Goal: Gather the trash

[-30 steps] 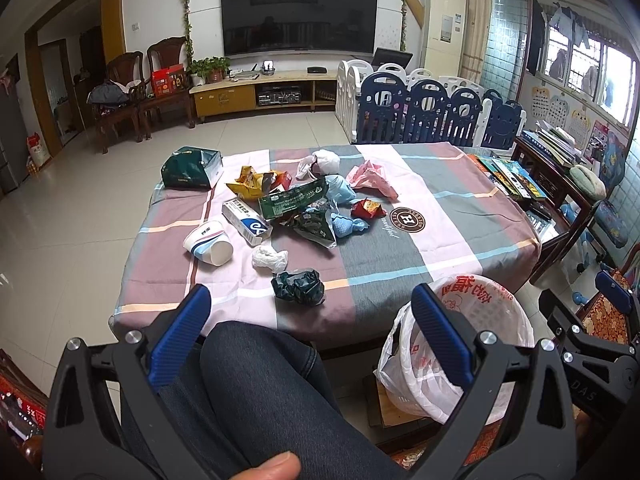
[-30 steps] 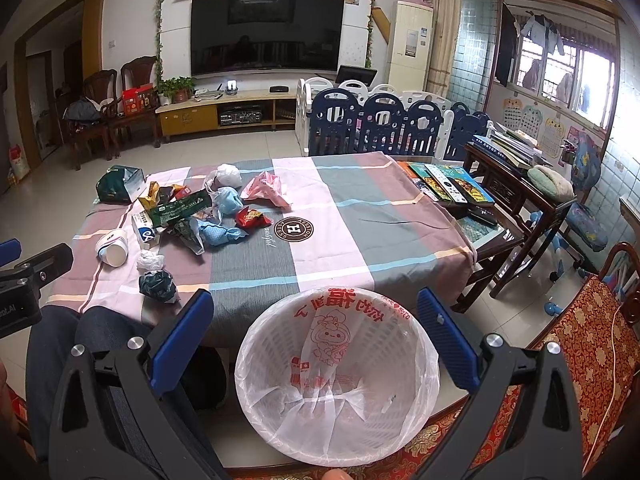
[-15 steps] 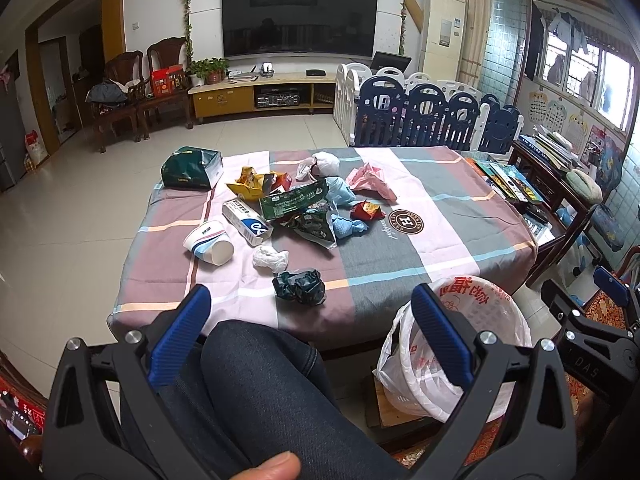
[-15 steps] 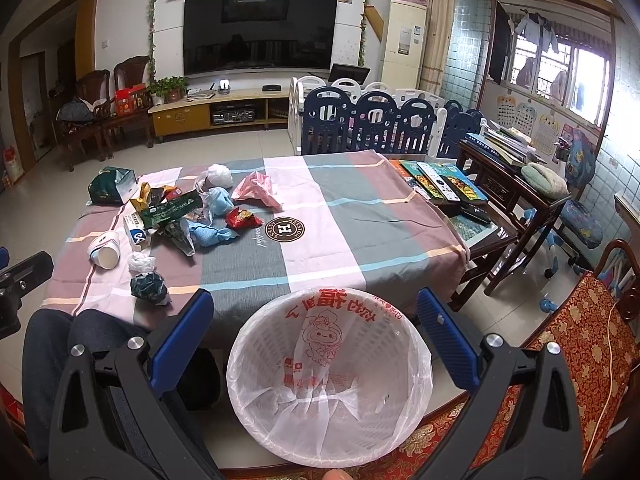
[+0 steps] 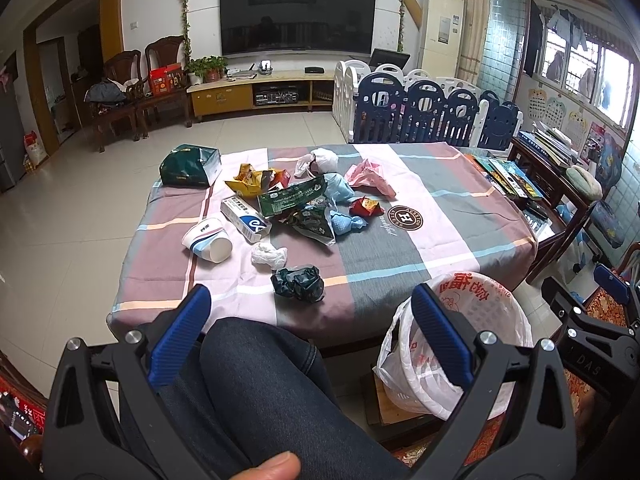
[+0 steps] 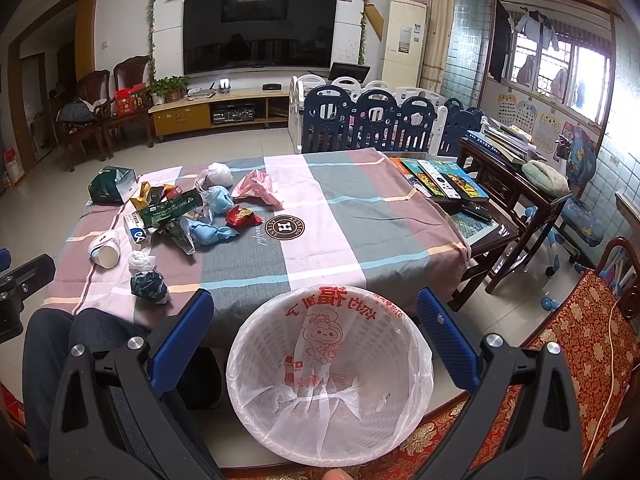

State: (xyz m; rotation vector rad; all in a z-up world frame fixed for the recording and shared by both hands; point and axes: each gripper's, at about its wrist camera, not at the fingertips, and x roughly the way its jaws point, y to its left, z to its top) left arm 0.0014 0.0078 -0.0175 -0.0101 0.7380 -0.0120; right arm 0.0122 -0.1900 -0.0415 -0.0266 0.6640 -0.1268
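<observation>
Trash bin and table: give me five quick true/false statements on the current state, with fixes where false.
1. The trash bin is lined with a plastic bag and holds no trash yet. True.
2. The left gripper is shut on a wrapper. False: it is open and holds nothing.
3. The paper cup lies on its side on the tablecloth. True.
4. The dark crumpled bag is already in the bin. False: it lies on the tablecloth near the front edge.
5. The right gripper is open, with the bin in front of it. True.
</observation>
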